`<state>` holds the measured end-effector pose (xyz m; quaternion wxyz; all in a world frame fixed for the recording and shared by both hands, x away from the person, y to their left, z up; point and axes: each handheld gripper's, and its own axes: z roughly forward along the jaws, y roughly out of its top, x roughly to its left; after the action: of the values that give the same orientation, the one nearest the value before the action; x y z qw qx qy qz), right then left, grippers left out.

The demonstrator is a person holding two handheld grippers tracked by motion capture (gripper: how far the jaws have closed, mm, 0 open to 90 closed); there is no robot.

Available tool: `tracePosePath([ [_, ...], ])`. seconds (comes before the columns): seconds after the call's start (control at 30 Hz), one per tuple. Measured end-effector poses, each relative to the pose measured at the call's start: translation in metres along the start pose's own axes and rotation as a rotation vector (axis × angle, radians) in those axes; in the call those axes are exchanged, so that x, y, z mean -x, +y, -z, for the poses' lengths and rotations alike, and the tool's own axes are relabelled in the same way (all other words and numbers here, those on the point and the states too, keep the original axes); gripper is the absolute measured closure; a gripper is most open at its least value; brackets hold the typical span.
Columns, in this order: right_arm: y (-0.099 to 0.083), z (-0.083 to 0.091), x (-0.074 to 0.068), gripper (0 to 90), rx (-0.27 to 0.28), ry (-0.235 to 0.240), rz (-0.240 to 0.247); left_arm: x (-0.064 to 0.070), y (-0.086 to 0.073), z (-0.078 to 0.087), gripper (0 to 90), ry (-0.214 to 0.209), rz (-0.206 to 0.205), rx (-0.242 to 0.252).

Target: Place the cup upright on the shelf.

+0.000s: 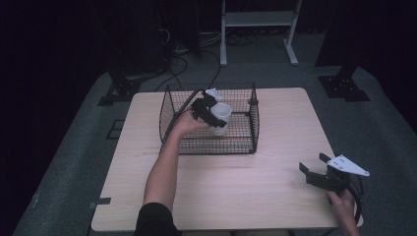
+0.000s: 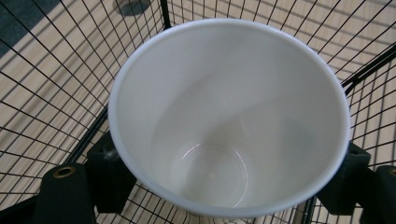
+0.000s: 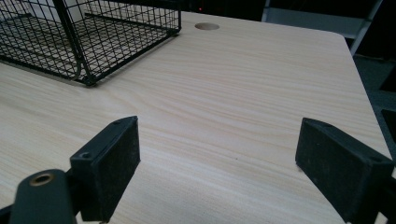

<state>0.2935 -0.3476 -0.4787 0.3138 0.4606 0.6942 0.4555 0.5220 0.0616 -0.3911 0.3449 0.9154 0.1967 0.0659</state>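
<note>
Two tongs work here: the left tongs (image 1: 212,114) pinch a white cup (image 1: 220,118) by its sides inside the black wire basket (image 1: 209,142), while the right tongs (image 1: 314,169) stay spread wide over the bench (image 1: 236,182).

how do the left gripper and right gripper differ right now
The left gripper is shut on the white cup, inside the wire basket; the right gripper is open, holding nothing. The left is out over the table's far half; the right sits near its front right corner. Both have black jaws.
</note>
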Motion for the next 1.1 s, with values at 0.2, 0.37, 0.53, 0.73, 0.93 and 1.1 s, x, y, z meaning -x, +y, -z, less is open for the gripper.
tracePosePath([
  [0.2,0.0,0.0,0.0,13.1,0.0,-0.001,-0.002,-0.003,-0.004,-0.007,21.0,-0.004,0.005,-0.045],
  [0.37,0.0,0.0,0.0,13.0,0.002,-0.001,-0.003,-0.003,-0.005,-0.01,21.0,-0.014,0.007,-0.054],
  [0.53,0.0,0.0,0.0,13.1,0.001,0.0,-0.003,-0.003,-0.005,-0.013,21.1,-0.022,0.012,-0.058],
  [0.73,0.0,0.0,0.0,13.0,0.001,0.0,-0.004,-0.005,-0.007,-0.015,21.1,-0.023,0.018,-0.059],
  [0.93,0.0,0.0,0.0,13.1,0.001,0.0,-0.005,-0.005,-0.008,-0.014,20.7,-0.021,0.019,-0.06],
  [1.1,0.0,0.0,0.0,13.0,0.002,0.0,-0.004,-0.002,-0.009,-0.01,18.6,-0.005,0.009,-0.054],
])
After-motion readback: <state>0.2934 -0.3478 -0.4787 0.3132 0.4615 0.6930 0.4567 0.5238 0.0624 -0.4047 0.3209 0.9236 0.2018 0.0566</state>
